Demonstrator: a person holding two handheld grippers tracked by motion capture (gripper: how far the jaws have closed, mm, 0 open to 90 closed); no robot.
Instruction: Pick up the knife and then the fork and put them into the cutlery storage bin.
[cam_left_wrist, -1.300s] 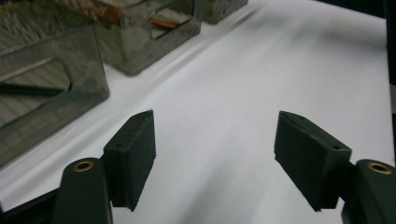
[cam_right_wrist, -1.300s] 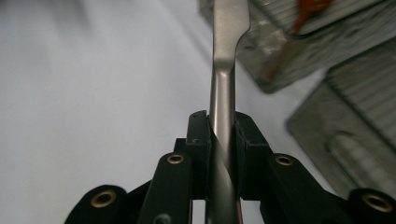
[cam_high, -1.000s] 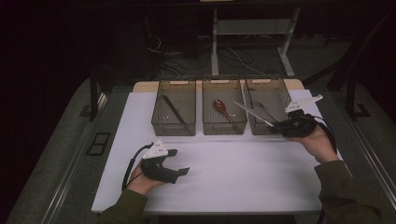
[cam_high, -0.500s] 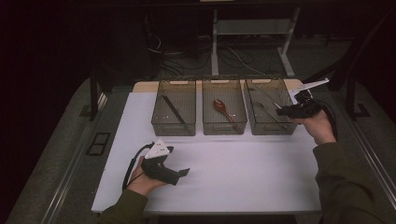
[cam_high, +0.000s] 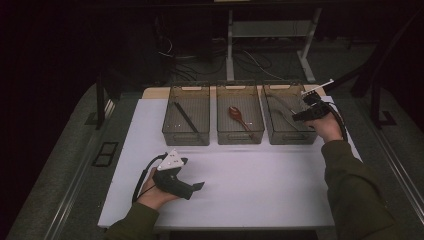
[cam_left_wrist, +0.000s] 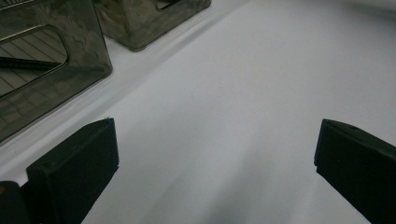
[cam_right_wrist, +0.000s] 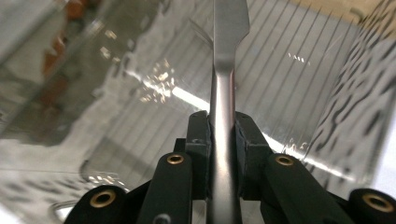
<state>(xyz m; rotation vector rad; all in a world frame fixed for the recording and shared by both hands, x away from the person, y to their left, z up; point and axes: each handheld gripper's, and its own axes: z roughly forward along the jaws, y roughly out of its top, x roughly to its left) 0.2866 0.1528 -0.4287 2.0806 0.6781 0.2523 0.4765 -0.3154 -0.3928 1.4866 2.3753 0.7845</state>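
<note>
- High view: three clear bins stand in a row at the far edge of a white table (cam_high: 260, 185). The left bin (cam_high: 186, 116) holds a dark stick-like utensil (cam_high: 186, 117), the middle bin (cam_high: 239, 114) a reddish-brown spoon (cam_high: 239, 117), and the right bin (cam_high: 287, 114) metal cutlery too dim to tell apart. The right gripper (cam_high: 296, 118) hangs over the right bin's right side, in the person's right hand (cam_high: 324, 128). The left gripper (cam_high: 199, 186) rests low over the near-left table, in the left hand (cam_high: 156, 192).
- Left gripper view: the left gripper (cam_left_wrist: 215, 154) has its two black jaws spread wide, with bare white table between them and the bins at upper left.
- Right gripper view: the right gripper (cam_right_wrist: 223, 140) has its jaws clamped on the handle of a silver metal utensil (cam_right_wrist: 226, 65), which points up over the ribbed floor of the right bin (cam_right_wrist: 289, 70).
</note>
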